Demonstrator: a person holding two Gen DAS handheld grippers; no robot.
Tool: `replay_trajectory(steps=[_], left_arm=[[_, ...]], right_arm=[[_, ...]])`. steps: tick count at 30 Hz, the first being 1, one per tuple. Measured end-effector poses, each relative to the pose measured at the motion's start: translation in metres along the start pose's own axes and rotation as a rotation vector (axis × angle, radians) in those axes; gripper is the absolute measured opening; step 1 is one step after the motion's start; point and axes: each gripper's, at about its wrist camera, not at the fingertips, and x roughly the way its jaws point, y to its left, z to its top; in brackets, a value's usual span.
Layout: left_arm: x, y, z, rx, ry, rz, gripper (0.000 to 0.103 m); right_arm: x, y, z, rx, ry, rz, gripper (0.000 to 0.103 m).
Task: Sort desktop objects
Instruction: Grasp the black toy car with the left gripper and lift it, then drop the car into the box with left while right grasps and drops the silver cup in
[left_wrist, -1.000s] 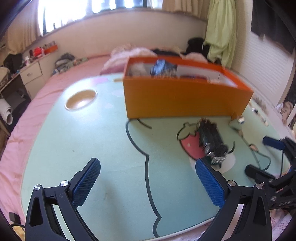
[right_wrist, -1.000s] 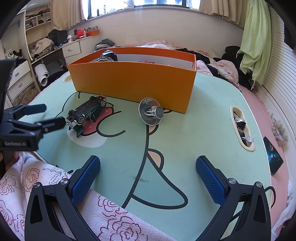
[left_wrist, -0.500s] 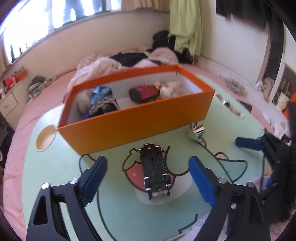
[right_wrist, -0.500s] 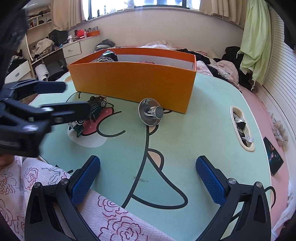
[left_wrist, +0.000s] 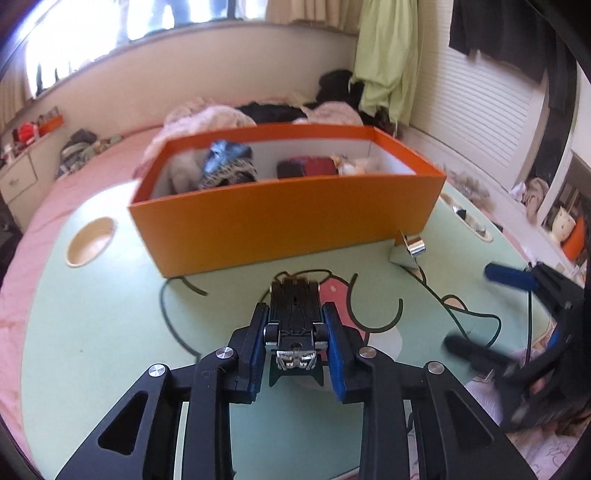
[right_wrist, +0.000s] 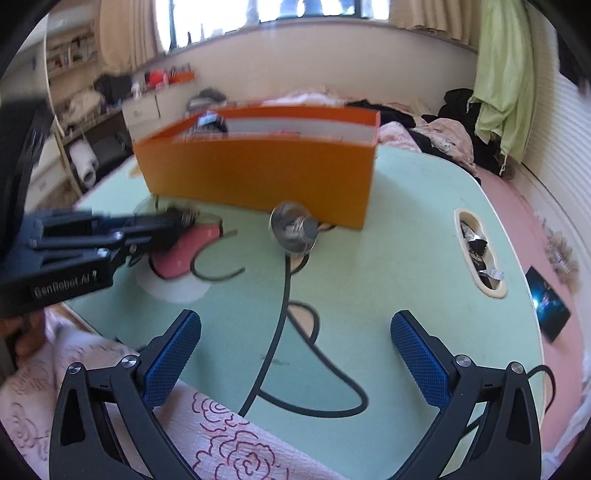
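Orange box (left_wrist: 291, 218) walling off the far table (right_wrist: 406, 229), metal suction cup (right_wrist: 295, 230) close before its front, open green surface nearer, pink quilt (right_wrist: 221, 443) at the near edge.

What my two cameras leave hidden, cropped or smeared

In the left wrist view my fingers (left_wrist: 334, 343) cover both flanks of the toy car (left_wrist: 294, 325), so its wheels and sides are out of sight, and my right gripper (left_wrist: 487, 310) at the right edge is blurred and partly cropped. The orange box (left_wrist: 295, 218) shows bundles at upper centre too soft to name. In the right wrist view motion smear softens the box and the shiny round object (right_wrist: 295, 229) at centre; my left gripper (right_wrist: 162, 225) at the left edge hides nearly all of the car, and the items in the table's (right_wrist: 406, 240) slot (right_wrist: 478, 254) are too small to identify.
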Motion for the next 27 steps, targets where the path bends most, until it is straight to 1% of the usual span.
replay_trajectory(steps=[1,3,4,8,10,13,15,16,17,18,21,24,27], left_arm=[[-0.001,0.0,-0.001,0.0,-0.006,0.004,0.027],[-0.003,0.001,-0.003,-0.002,-0.013,0.006,0.027],[-0.004,0.001,-0.004,-0.004,-0.016,0.006,0.027],[-0.006,-0.001,-0.004,-0.002,-0.025,0.008,0.027],[-0.01,0.001,-0.006,-0.005,-0.037,0.006,0.027],[-0.016,0.004,-0.008,-0.017,-0.056,0.001,0.027],[-0.017,0.006,-0.008,-0.026,-0.066,-0.003,0.027],[-0.019,0.007,-0.008,-0.03,-0.071,-0.005,0.027],[-0.02,0.007,-0.007,-0.033,-0.078,-0.006,0.027],[-0.023,0.007,-0.007,-0.034,-0.086,-0.006,0.027],[-0.031,0.006,-0.004,-0.031,-0.11,-0.013,0.027],[-0.039,0.007,0.006,-0.031,-0.116,-0.033,0.027],[-0.048,0.01,0.024,-0.045,-0.135,-0.06,0.027]], right_arm=[[-0.005,-0.003,0.002,0.017,-0.033,-0.009,0.102],[-0.013,-0.005,0.008,0.032,-0.091,-0.058,0.103],[-0.013,-0.004,0.012,0.033,-0.096,-0.069,0.103],[0.004,0.005,0.033,0.016,-0.055,-0.054,0.103],[0.019,0.015,0.045,-0.01,-0.024,-0.078,0.102],[0.036,0.023,0.057,-0.031,0.013,-0.109,0.094],[0.045,0.024,0.061,-0.024,0.047,-0.111,0.074],[0.05,0.023,0.061,-0.014,0.067,-0.094,0.05],[0.052,0.02,0.059,-0.007,0.083,-0.069,0.032],[0.053,0.019,0.056,-0.003,0.083,-0.048,0.032],[0.047,0.016,0.049,0.005,0.042,-0.009,0.032],[0.031,0.013,0.044,0.017,-0.006,0.036,0.032],[0.013,0.013,0.052,0.02,-0.056,0.081,0.032]])
